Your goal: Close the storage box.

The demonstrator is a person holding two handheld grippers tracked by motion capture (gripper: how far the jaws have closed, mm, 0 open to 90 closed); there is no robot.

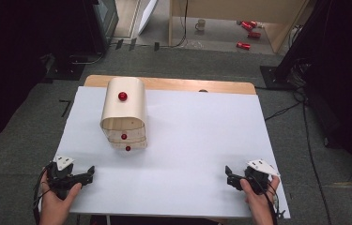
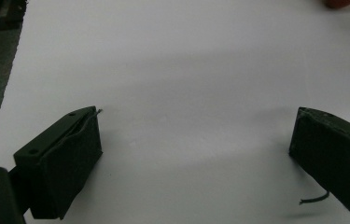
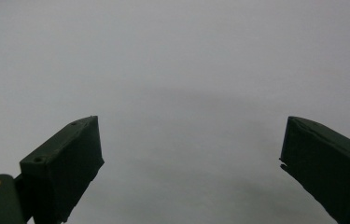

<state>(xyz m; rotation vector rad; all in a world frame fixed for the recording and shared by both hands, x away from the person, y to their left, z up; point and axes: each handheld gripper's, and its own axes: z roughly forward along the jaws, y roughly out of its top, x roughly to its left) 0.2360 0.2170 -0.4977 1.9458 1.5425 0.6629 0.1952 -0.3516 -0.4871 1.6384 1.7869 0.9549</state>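
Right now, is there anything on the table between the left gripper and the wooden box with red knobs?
Nothing visible: bare white table lies between the left gripper, jaws open, and the wooden box.

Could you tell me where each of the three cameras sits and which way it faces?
High view: above the person's side, looking forward and down on the white table; both hands, left gripper, right gripper and wooden box show.
Left gripper view: rides the left gripper, looking along its open jaws at the table.
Right gripper view: rides the right gripper, jaws open over the table.
Shared: both gripper views show the white tabletop between two black jaws.
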